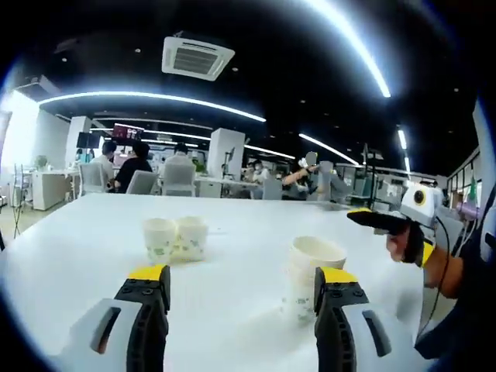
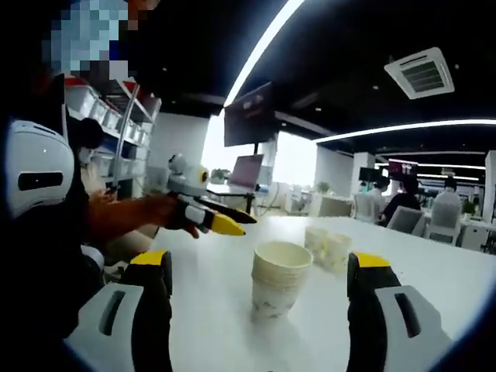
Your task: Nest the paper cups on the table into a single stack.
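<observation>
White and broad, the office table (image 1: 232, 232) carried the whole job under long ceiling strip lights, with seated people at desks behind. On it a stack of nested white paper cups (image 1: 310, 279) stood upright, so part of the nesting looked done. Two loose white paper cups with a faint green print (image 1: 177, 239) sat touching side by side, well apart from the stack; those seemed left to add. The left gripper (image 1: 242, 298) had its yellow-tipped jaws wide apart, holding nothing. The right gripper (image 2: 260, 287) was likewise spread wide and empty, the stack standing beyond its jaws.
</observation>
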The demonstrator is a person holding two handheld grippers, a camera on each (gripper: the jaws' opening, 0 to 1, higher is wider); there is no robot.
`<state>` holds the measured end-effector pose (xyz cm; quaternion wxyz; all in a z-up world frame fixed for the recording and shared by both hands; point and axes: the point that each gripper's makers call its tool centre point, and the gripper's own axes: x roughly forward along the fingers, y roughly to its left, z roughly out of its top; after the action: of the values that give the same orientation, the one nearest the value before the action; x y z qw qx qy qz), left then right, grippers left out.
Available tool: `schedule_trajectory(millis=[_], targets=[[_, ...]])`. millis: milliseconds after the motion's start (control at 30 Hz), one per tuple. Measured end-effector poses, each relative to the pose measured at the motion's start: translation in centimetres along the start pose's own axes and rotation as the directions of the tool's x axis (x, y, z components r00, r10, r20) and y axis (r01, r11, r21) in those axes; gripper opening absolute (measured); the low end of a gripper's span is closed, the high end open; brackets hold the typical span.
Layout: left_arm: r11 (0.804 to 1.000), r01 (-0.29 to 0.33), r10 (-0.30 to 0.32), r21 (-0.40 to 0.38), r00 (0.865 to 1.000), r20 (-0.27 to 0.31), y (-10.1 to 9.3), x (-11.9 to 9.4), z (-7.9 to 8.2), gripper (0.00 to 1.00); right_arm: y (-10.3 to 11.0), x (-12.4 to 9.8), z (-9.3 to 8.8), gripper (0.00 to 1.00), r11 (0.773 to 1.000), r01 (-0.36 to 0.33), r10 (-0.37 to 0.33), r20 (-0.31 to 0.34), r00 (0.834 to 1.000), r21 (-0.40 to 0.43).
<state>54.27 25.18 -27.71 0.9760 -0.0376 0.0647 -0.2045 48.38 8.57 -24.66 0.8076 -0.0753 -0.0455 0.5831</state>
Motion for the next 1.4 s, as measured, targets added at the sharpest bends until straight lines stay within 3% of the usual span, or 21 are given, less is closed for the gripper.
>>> schedule_trajectory(millis=[167,200,267,433,867,1067,1333,1400], targets=[[0.999,-0.029,0.03,0.035,0.999,-0.018,0.8,0.7,-0.3,0.9,0.4,-0.4,0.0,0.99,0.997,0.011,-0.016,-0.07,0.997,-0.072],[0.998,-0.039,0.04,0.043,0.999,-0.025,1.1,0.8,-0.3,0.92,0.2,-0.6,-0.4,0.99,0.996,0.025,-0.035,-0.109,0.993,-0.087],[0.997,-0.053,0.055,0.054,0.998,-0.023,1.6,1.1,-0.2,0.99,0.2,-0.9,-0.1,0.99,0.992,0.035,-0.05,-0.124,0.991,-0.122],[0.995,-0.081,0.083,0.053,0.996,-0.037,2.6,1.4,-0.1,0.99,-0.7,-2.0,0.3,0.99,0.986,0.076,-0.102,-0.18,0.978,-0.15],[0.986,-0.159,0.161,0.051,0.987,-0.029,4.9,1.1,0.4,0.98,-1.9,-2.5,0.5,0.96,0.979,0.108,-0.143,-0.206,0.968,-0.171],[0.982,-0.174,0.178,0.072,0.983,-0.044,5.8,2.0,0.8,0.99,-1.9,-2.7,1.3,0.97,0.979,0.11,-0.145,-0.202,0.969,-0.173],[0.974,-0.194,0.205,0.114,0.974,-0.095,7.2,4.0,0.2,0.97,-2.1,-3.1,2.9,0.99,0.98,0.119,-0.147,-0.182,0.972,-0.158],[0.975,-0.194,0.205,0.11,0.974,-0.099,6.3,4.4,0.0,0.97,-2.1,-3.2,3.0,0.99,0.981,0.119,-0.147,-0.182,0.972,-0.155]])
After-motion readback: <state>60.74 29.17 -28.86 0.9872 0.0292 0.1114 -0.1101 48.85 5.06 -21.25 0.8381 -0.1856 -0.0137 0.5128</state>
